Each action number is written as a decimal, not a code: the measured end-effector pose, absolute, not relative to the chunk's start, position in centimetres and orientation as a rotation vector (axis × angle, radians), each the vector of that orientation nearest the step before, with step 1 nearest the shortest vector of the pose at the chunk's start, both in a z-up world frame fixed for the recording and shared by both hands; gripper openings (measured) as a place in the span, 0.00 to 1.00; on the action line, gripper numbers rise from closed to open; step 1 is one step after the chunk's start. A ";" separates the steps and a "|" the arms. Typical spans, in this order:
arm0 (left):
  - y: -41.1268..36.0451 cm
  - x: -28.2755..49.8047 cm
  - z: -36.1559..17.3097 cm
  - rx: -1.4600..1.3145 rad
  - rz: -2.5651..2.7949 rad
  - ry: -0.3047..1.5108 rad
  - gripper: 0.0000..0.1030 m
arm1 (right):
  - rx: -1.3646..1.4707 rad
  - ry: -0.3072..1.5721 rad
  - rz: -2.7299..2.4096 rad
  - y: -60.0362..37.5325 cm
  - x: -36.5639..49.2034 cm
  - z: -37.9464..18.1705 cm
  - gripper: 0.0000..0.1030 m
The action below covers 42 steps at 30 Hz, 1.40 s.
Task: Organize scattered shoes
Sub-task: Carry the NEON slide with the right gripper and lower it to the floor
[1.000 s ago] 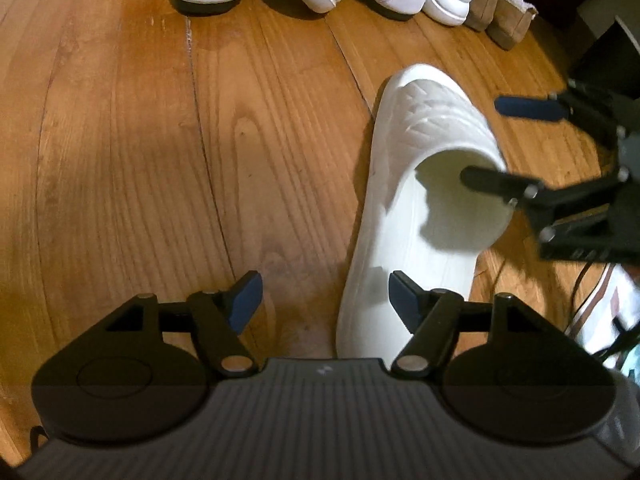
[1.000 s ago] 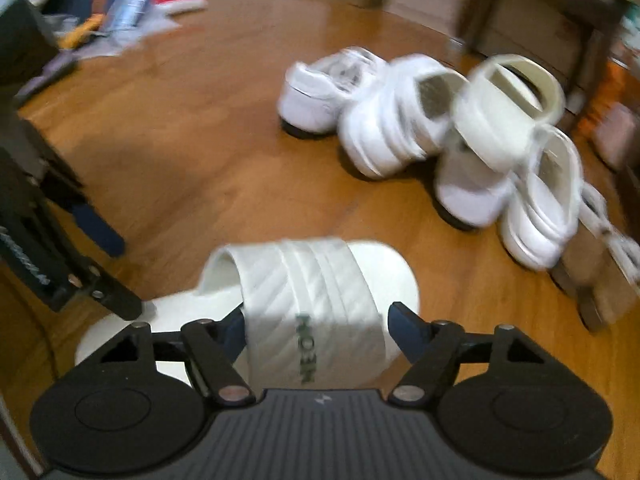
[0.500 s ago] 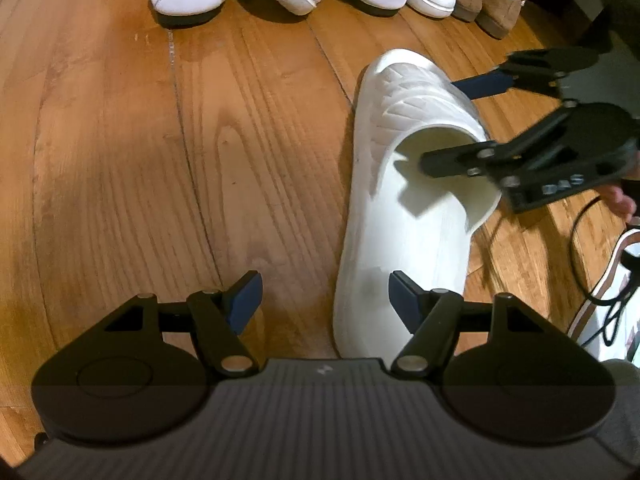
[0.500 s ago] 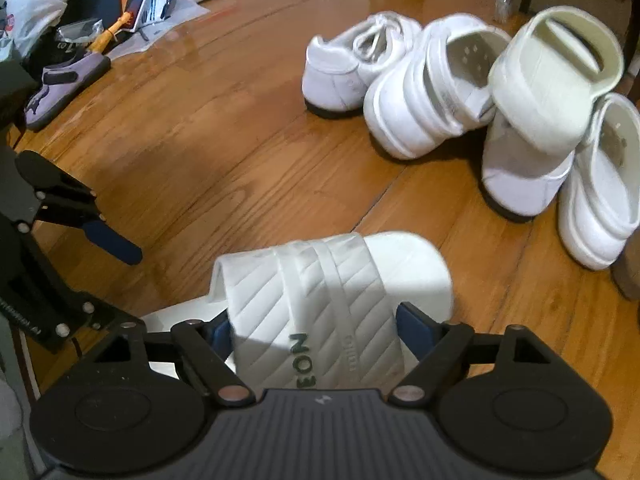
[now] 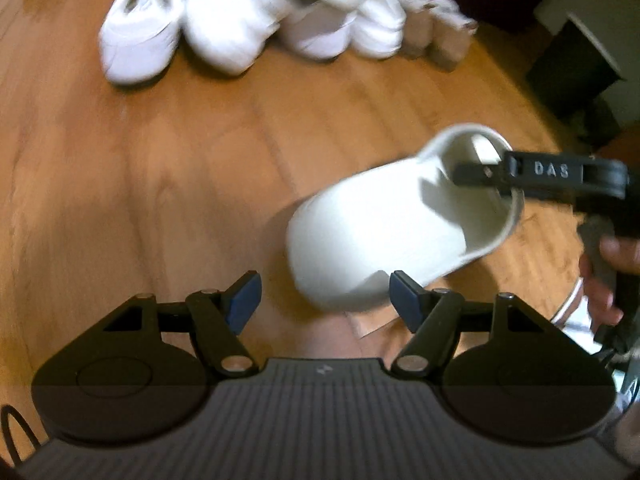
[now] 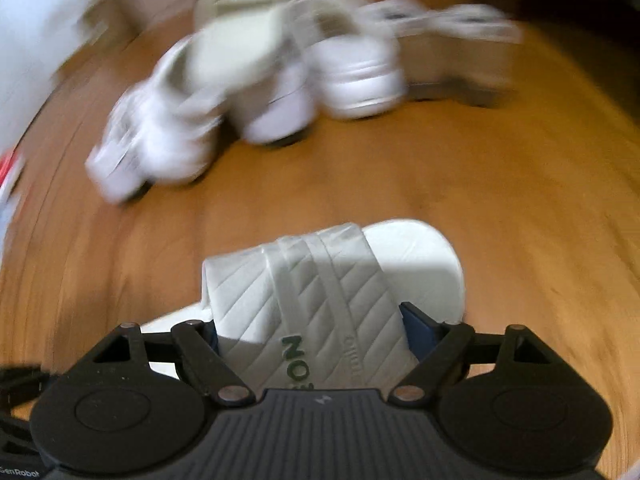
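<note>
- Right hand-held gripper (image 6: 308, 330): clamped across the ribbed strap of the white slide sandal (image 6: 332, 292), one blue pad pressed to each side of the strap.
- Same right hand-held gripper seen from the left wrist camera (image 5: 516, 172) as a black arm marked "DAS", one finger reaching into the strap opening of the white slide sandal (image 5: 384, 224); a hand (image 5: 608, 272) wrapped round its handle at the right edge.
- White slide sandal: tilted, toe end toward the pile of white shoes (image 6: 248, 80), heel end toward the left hand-held gripper; apparently raised off the wooden floor (image 6: 500, 184), though blur leaves contact uncertain.
- Left hand-held gripper (image 5: 322, 300): spread wide, nothing between its blue pads, not touching anything.
- Heel end of the sandal just ahead of the left hand-held gripper's right finger, slightly right of its centre line; apart from it or touching, cannot tell.
- Pile of white shoes (image 5: 248, 12): heaped together at the far side of the wooden floor (image 5: 140, 184), well apart from the held sandal, with a pair of tan shoes (image 5: 436, 36) at its right end.
- Both views heavily motion-blurred; details of the pile not readable.
</note>
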State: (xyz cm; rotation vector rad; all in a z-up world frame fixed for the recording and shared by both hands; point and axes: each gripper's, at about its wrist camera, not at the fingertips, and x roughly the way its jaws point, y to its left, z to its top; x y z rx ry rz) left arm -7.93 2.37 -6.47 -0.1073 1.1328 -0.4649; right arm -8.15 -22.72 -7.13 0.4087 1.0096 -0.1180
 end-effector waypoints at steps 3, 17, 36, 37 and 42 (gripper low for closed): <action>-0.1 -7.7 -5.8 -0.103 -0.521 1.113 0.68 | 0.599 1.007 -0.256 -27.0 -10.2 -8.2 0.80; -4.7 -6.8 -9.2 -0.207 -0.487 1.168 0.68 | 1.142 0.826 -0.459 -31.9 -16.6 -10.6 0.96; -7.7 -7.2 -10.2 -0.336 -0.602 1.412 0.79 | -0.070 0.999 -0.139 -27.9 -16.4 -4.9 0.98; -7.4 -7.2 -10.2 -0.349 -0.598 1.412 0.79 | -0.160 1.000 -0.124 -27.3 -16.3 -5.2 0.98; -6.8 -7.1 -10.8 -0.354 -0.598 1.430 0.79 | -0.202 0.968 0.122 -28.0 -14.9 -5.9 0.98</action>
